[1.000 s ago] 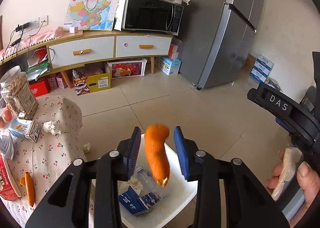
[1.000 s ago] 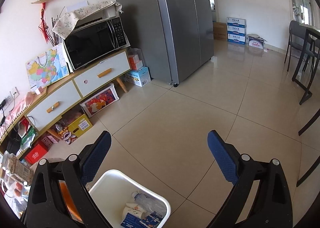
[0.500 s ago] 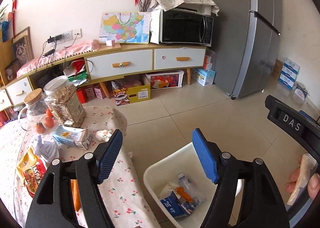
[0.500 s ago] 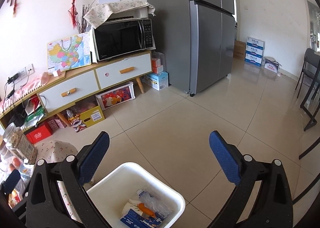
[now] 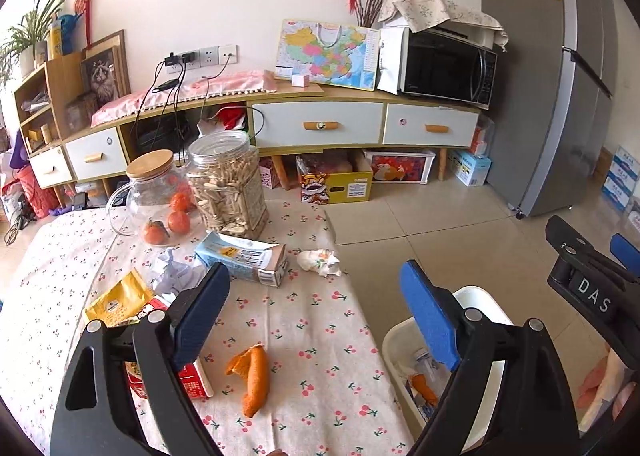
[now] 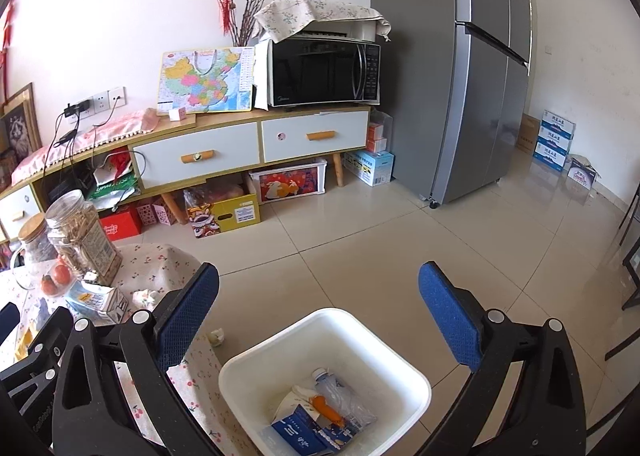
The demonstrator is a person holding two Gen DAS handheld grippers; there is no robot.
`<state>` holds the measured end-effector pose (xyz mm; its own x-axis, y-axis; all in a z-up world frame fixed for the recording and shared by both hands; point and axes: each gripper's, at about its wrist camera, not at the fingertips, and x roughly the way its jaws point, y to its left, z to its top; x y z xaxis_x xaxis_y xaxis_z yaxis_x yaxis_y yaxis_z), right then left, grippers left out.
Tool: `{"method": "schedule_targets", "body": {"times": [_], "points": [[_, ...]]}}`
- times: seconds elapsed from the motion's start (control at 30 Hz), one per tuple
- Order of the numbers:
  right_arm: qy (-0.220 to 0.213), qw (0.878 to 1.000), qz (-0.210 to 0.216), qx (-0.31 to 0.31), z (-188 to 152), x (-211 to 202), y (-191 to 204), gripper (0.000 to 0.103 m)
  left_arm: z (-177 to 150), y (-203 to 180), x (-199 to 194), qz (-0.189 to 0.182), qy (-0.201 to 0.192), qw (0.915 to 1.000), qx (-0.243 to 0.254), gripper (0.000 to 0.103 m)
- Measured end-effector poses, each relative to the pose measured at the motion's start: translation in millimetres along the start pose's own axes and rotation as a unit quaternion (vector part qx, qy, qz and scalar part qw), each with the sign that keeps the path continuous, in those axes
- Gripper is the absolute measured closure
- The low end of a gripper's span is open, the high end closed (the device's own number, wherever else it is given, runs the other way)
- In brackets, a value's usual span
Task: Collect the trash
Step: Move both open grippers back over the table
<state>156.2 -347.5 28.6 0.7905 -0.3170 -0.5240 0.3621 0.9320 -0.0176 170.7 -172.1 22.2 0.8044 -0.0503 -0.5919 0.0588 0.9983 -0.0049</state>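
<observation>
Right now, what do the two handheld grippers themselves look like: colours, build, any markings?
Both match: the left gripper and right gripper have black plastic frames with triangular cut-outs, silver rivets at the joints, and two fingers faced with textured blue pads. In the left view, the right one's body carries white "DAS" lettering.

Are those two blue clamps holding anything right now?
No. The left gripper is opening with nothing between its pads; the right gripper stands open and empty above the bin.

My left tongs [image 5: 316, 320] are opening wide, nothing between them; my right tongs [image 6: 320, 312] gape empty too.
</observation>
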Motion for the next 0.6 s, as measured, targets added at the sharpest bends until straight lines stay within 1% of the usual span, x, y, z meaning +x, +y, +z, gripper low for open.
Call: {"method": "schedule_targets", "body": {"times": [0.1,0.37,0.6], "points": [[0.002,1.0,0.019,-0.016,-3.5,-2.7,21.5,0.007,-3.0,20.1,0.9,0.011,0.006,0.9998,-0.013,0.018],[0.006,0.996,0.068,-0.061,-14.2,-12.6,83.1,0.007,-13.2,75.2,-1.5,0.046,0.021,0.9977,-0.045,0.014],[0.009,0.992,0.093,-0.083,-22.8,-20.5,126.8,0.007,-21.1,122.4,-7.9,0.074,0.027,0.9945,-0.068,0.013]]}}
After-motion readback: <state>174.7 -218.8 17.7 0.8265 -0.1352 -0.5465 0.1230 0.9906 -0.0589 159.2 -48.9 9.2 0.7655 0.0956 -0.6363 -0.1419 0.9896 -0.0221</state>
